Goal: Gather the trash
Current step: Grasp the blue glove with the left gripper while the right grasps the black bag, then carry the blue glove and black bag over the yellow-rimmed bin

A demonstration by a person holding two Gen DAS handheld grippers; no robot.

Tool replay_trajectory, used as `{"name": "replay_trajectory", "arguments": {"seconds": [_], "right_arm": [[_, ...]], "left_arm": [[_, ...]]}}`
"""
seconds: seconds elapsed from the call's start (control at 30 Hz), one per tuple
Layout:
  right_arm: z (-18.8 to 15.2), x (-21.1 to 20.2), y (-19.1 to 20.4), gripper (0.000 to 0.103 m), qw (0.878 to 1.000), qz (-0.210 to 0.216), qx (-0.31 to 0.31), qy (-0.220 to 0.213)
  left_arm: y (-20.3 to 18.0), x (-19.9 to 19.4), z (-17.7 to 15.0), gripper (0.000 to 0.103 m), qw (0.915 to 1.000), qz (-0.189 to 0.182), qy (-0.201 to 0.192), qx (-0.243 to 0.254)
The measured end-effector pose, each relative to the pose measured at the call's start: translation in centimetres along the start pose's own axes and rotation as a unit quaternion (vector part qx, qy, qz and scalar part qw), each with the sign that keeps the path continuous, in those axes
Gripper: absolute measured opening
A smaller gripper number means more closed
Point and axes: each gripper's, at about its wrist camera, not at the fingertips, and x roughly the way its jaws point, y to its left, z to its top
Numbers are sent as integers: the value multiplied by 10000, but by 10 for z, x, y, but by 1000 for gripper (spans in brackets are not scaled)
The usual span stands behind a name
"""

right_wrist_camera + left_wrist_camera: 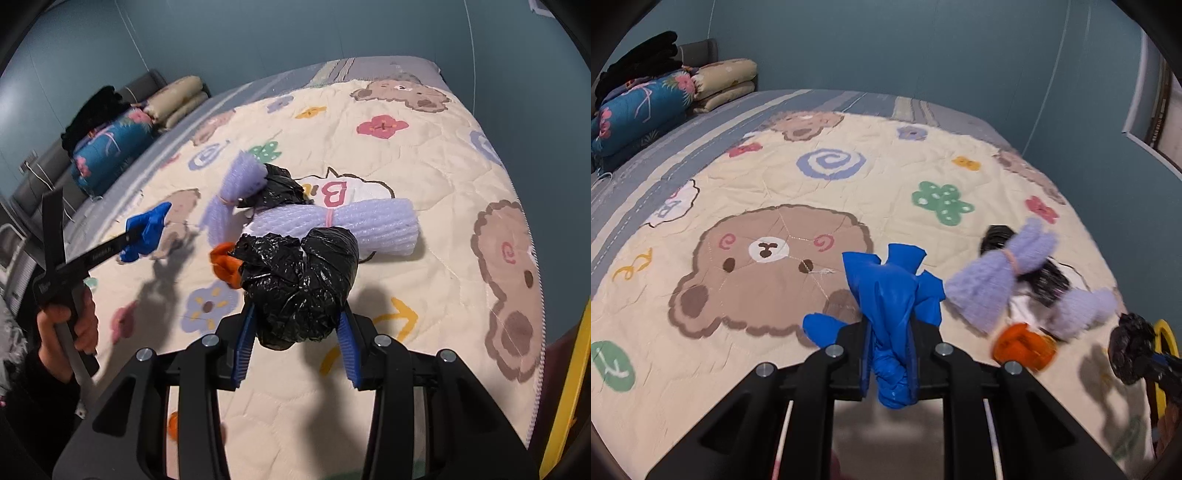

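The left gripper [889, 354] pinched a blue bag [892, 295]; the right gripper [297, 325] clamped a black bag [301, 280]. Both grips needed holding firm clear of the foam roll [373, 225] at twelve o'clock.

The blue bag [892, 306] is glossy, crinkled plastic; the black bag [299, 284] is shiny, wrinkled film. The lilac foam rolls [369, 225] look matt and netted. The quilt [849, 192] is matt stitched cloth.
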Motion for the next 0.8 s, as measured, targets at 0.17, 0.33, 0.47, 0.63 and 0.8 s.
{"name": "replay_trajectory", "arguments": {"seconds": [0.17,0.33,0.47,0.63,0.8], "right_arm": [[-10,-24,-3,39,9994,259,218,49],[-25,-51,-5,39,9991,320,267,64],[-33,-85,-12,39,9986,347,384,-141],[-40,-127,-19,39,9976,345,416,-438],[-46,-164,-30,39,9958,344,470,-709]], "left_arm": [[-16,-29,-16,14,9998,-186,24,80],[-37,-53,-30,14,9985,-512,21,168],[-58,-70,-36,14,9970,-747,-2,209],[-91,-95,-37,14,9944,-967,-95,411],[-125,-118,-36,14,9909,-1152,-160,679]]}}
